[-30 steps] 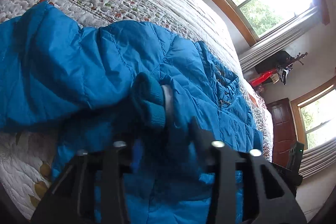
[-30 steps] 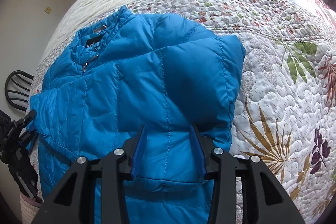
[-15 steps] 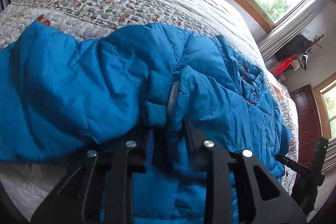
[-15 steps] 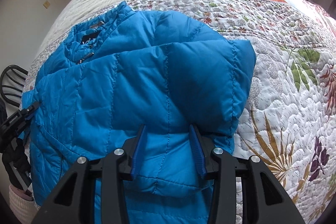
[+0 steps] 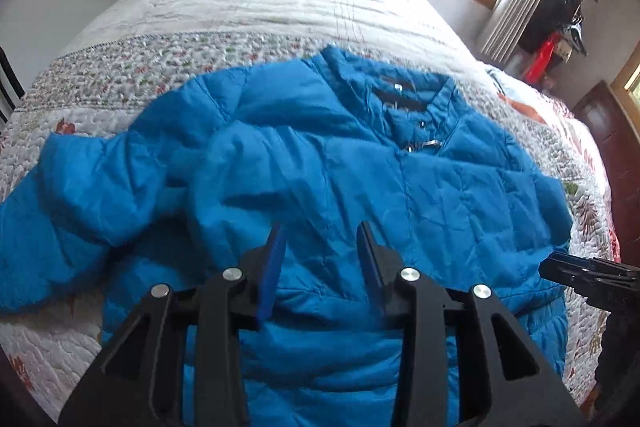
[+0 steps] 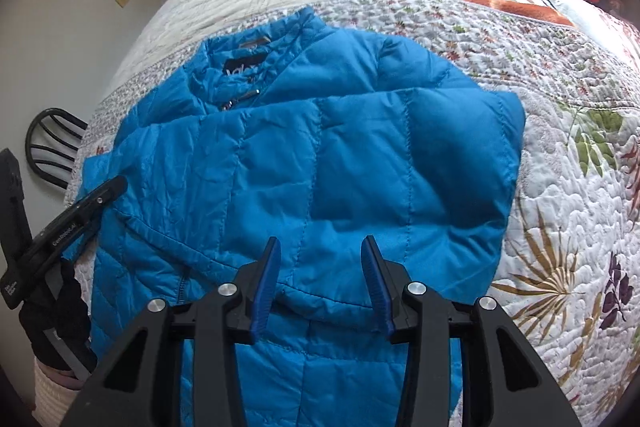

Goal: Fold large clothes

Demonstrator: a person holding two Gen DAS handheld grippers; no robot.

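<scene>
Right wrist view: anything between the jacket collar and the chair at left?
Only bare quilt lies between the collar and the chair, in the right wrist view.

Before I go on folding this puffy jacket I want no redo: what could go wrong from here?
1. The sleeve on the right lies folded across the jacket, but the other sleeve is bunched out on the quilt. It may spring open or fold crooked.
2. The left gripper, whose jaws have just been opening, and the right gripper both hover open, holding nothing, so the slick fabric could slide.
3. The zipper pull near the collar may snag.
</scene>
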